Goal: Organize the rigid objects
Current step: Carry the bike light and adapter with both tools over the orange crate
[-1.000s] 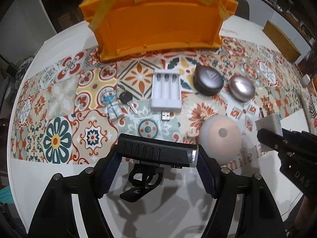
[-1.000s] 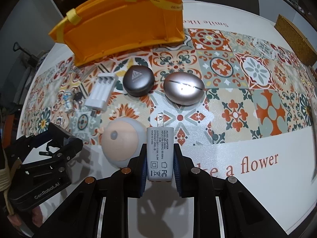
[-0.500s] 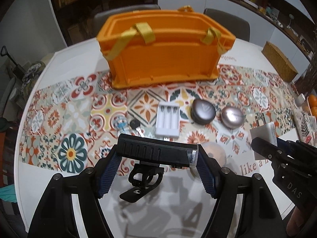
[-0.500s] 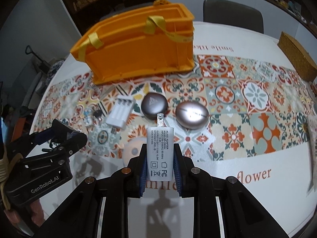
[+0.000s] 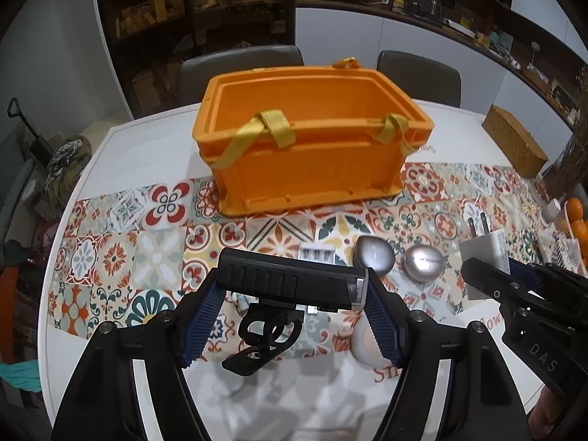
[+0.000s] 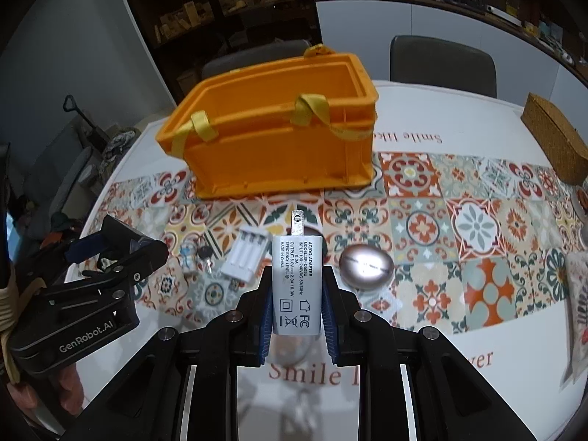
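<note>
My left gripper (image 5: 292, 290) is shut on a black bar-shaped device with a clip (image 5: 279, 283), held crosswise above the table. My right gripper (image 6: 297, 275) is shut on a white power adapter (image 6: 297, 294), prongs pointing forward; the adapter (image 5: 483, 253) also shows at the right of the left wrist view. An open orange crate (image 5: 312, 147) with yellow straps stands beyond both. Between us and the crate lie a white battery case (image 6: 246, 253), a dark oval case (image 5: 373, 259), a silver oval case (image 6: 365, 265), a small figurine (image 6: 188, 255) with a key, and a peach round object (image 5: 362, 341).
A patterned tile runner (image 6: 477, 228) crosses the white round table. A wicker basket (image 6: 555, 136) sits at the far right, oranges (image 5: 577, 217) beside it. Two chairs (image 5: 242, 66) stand behind the crate. A printed pouch (image 6: 580, 305) lies at the right edge.
Both grippers have risen with their loads and tilted up. The crate's open inside now shows, and the objects on the runner look smaller and lower in view.
</note>
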